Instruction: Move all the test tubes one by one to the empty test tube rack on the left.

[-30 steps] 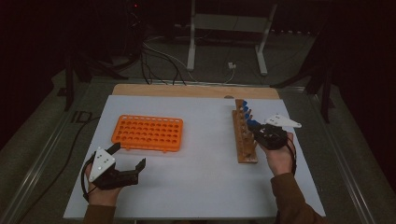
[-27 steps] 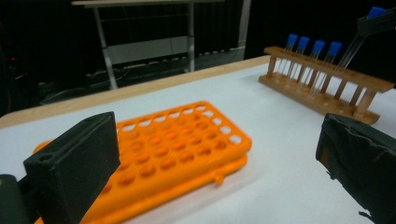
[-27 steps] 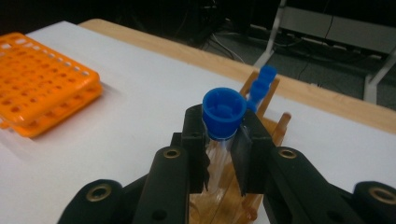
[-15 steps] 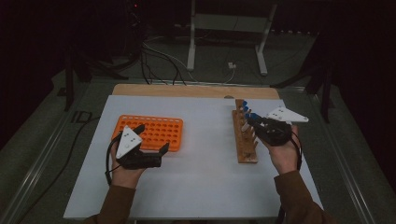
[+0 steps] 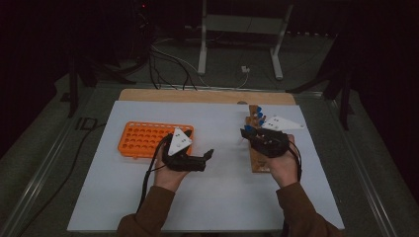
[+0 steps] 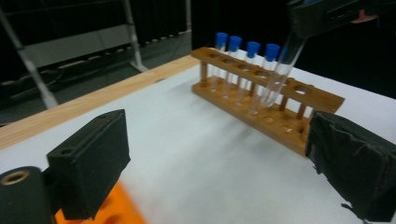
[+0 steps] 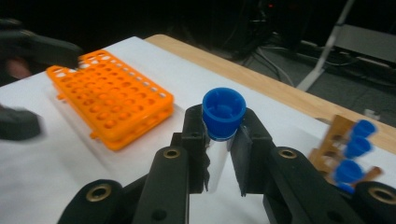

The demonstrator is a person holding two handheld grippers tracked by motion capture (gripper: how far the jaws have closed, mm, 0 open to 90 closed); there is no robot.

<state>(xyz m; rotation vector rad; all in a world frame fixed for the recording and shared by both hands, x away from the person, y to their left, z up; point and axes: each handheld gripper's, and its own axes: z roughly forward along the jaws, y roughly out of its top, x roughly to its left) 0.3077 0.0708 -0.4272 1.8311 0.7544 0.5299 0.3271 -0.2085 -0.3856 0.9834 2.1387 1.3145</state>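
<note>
A wooden rack (image 5: pixel 257 162) at the right holds three blue-capped test tubes (image 6: pixel 236 58). My right gripper (image 5: pixel 249 134) hovers over it, shut on another clear tube with a blue cap (image 7: pixel 223 111). In the left gripper view this held tube (image 6: pixel 279 74) hangs tilted, its bottom just above the rack (image 6: pixel 275 109). My left gripper (image 5: pixel 200 148) sits mid-table, pointing right toward the wooden rack. Its jaws have just been closing a little, still wide apart with nothing between them (image 6: pixel 219 177). An orange rack (image 5: pixel 146 138) of empty holes lies just left of it.
White mat (image 5: pixel 217 197) covers the table, with a wooden strip (image 5: pixel 197 95) along the far edge. Beyond stand a metal stand (image 5: pixel 202 44) and floor cables (image 5: pixel 168 59). A cable (image 5: pixel 148 175) trails from the left gripper.
My left gripper has travelled from the front left corner to the right, past the orange rack toward the wooden rack. The right gripper has lifted slightly with its tube.
</note>
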